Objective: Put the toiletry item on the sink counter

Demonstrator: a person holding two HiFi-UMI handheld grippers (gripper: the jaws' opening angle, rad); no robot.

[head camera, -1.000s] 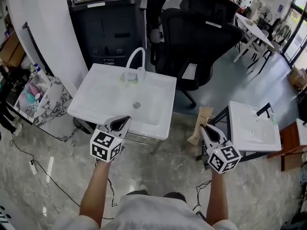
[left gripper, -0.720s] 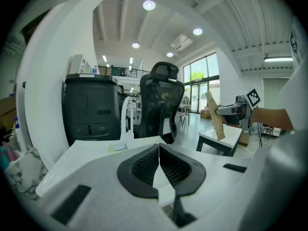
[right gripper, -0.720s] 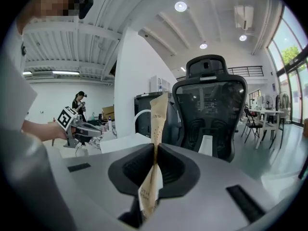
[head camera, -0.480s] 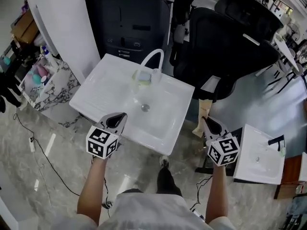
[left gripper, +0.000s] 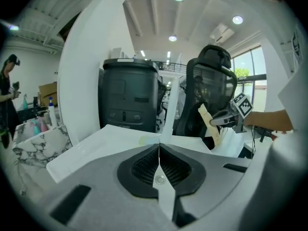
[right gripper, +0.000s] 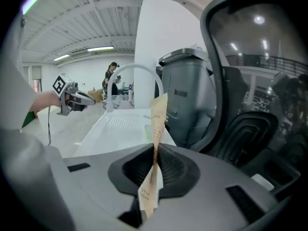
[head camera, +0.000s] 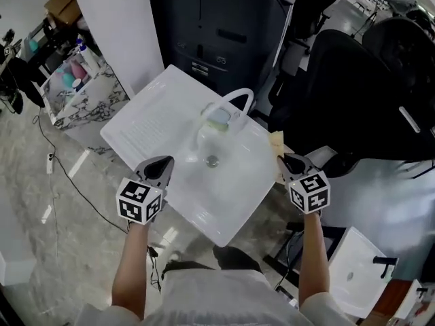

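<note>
Nearest, both forearms reach forward, each gripper tipped down at a glossy white rectangular sink (head camera: 146, 124). At the front-left rim hovers the left gripper (head camera: 158, 168), its ribbed black pads pressed together on nothing. At the sink's right edge, the right gripper (head camera: 292, 164) pinches a flat tan paper sachet (right gripper: 157, 117), held upright in the air beside the rim. Open marble floor (head camera: 61, 202) lies left. Beyond the arched white faucet (head camera: 236, 100), a dark cabinet (head camera: 217, 26) and a black office chair (head camera: 360, 87) crowd the far side.
</note>
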